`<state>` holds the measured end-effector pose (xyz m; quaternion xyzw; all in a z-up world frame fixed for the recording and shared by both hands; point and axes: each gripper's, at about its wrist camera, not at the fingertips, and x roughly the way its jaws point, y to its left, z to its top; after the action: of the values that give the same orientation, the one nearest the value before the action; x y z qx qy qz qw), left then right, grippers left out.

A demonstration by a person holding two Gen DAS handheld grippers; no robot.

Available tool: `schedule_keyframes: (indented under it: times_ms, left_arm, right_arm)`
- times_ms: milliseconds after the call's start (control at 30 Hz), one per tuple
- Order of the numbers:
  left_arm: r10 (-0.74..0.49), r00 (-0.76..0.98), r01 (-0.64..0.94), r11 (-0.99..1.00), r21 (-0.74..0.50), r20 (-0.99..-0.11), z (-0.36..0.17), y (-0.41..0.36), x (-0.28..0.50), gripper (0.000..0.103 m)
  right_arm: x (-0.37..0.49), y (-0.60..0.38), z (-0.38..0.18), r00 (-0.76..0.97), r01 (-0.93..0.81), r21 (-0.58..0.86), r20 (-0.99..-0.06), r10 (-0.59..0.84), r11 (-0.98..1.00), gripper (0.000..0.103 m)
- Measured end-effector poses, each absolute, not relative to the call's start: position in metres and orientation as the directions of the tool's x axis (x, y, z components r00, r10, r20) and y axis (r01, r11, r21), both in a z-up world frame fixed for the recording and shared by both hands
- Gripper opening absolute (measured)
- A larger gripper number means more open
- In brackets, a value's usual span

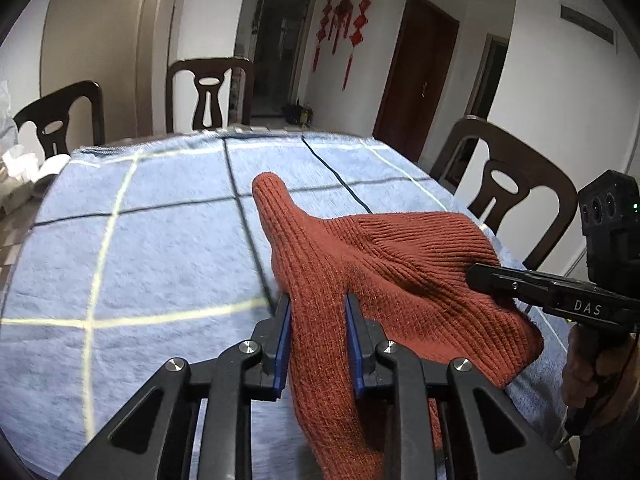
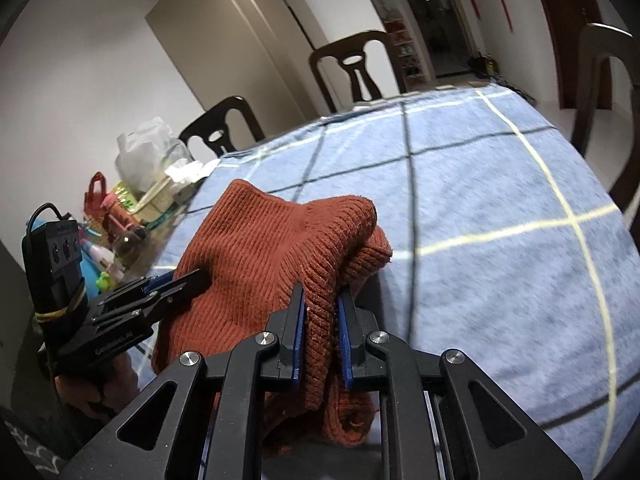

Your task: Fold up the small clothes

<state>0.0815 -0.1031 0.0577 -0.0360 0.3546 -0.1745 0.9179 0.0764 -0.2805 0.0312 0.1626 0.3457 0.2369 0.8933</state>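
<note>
Left gripper (image 1: 318, 304) and right gripper (image 2: 322, 294) both clench the rust-red ribbed knit garment (image 1: 400, 272). It spans between them, above the blue checked tablecloth (image 1: 160, 248).

I count one rust knit garment (image 1: 384, 264), pinched by my two grippers: the left gripper (image 1: 318, 300) and the right gripper (image 2: 320, 296). One blue checked cloth (image 1: 160, 240) covers the one bench. Three chairs (image 1: 208, 92) stand around it. One red ornament cluster (image 1: 344, 20) hangs on the wall. Beside the bench edge I see one white bag (image 2: 148, 152) among small clutter too jumbled to count.
</note>
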Motion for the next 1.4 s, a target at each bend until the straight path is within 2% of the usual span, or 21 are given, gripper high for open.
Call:
schedule_keyframes:
  times_ms: [367, 567, 700, 833, 1000, 1100, 1133, 1233, 1400]
  left_arm:
    - [-0.241, 0.756, 0.177, 0.970, -0.166, -0.608, 0.070, -0.007, 0.102, 0.026]
    - [-0.211, 0.731, 0.111, 0.975, -0.193, -0.649, 0.043, 0.032, 0.136, 0.026]
    - [-0.189, 0.680, 0.083, 0.980, -0.182, -0.708, 0.010, 0.036, 0.148, 0.029]
    - [-0.211, 0.690, 0.085, 0.974, -0.212, -0.692, 0.018, 0.045, 0.138, 0.032]
    - [-0.211, 0.725, 0.090, 0.973, -0.214, -0.655, 0.036, 0.047, 0.128, 0.031]
    - [-0.217, 0.733, 0.119, 0.974, -0.192, -0.644, 0.039, 0.039, 0.138, 0.031]
    - [-0.220, 0.723, 0.126, 0.974, -0.188, -0.655, 0.036, 0.036, 0.143, 0.031]
    - [-0.213, 0.685, 0.129, 0.977, -0.172, -0.697, 0.021, 0.028, 0.154, 0.031]
    - [-0.222, 0.699, 0.142, 0.975, -0.172, -0.680, 0.032, 0.026, 0.136, 0.031]
  right_arm:
    - [0.136, -0.192, 0.036, 0.569, -0.438, 0.486, -0.502, 0.652, 0.756, 0.014]
    - [0.172, -0.172, 0.001, 0.508, -0.387, 0.518, -0.571, 0.645, 0.763, 0.016]
    - [0.175, -0.179, -0.010, 0.491, -0.355, 0.526, -0.598, 0.633, 0.773, 0.023]
    - [0.158, -0.180, 0.014, 0.554, -0.373, 0.413, -0.619, 0.557, 0.831, 0.023]
    - [0.159, -0.162, 0.036, 0.584, -0.438, 0.335, -0.599, 0.547, 0.834, 0.023]
    - [0.182, -0.151, 0.018, 0.547, -0.420, 0.334, -0.648, 0.530, 0.843, 0.023]
    - [0.190, -0.148, 0.006, 0.529, -0.399, 0.307, -0.692, 0.491, 0.864, 0.023]
    - [0.190, -0.155, 0.004, 0.532, -0.398, 0.333, -0.675, 0.511, 0.855, 0.023]
    - [0.148, -0.164, 0.024, 0.569, -0.432, 0.290, -0.647, 0.507, 0.854, 0.023]
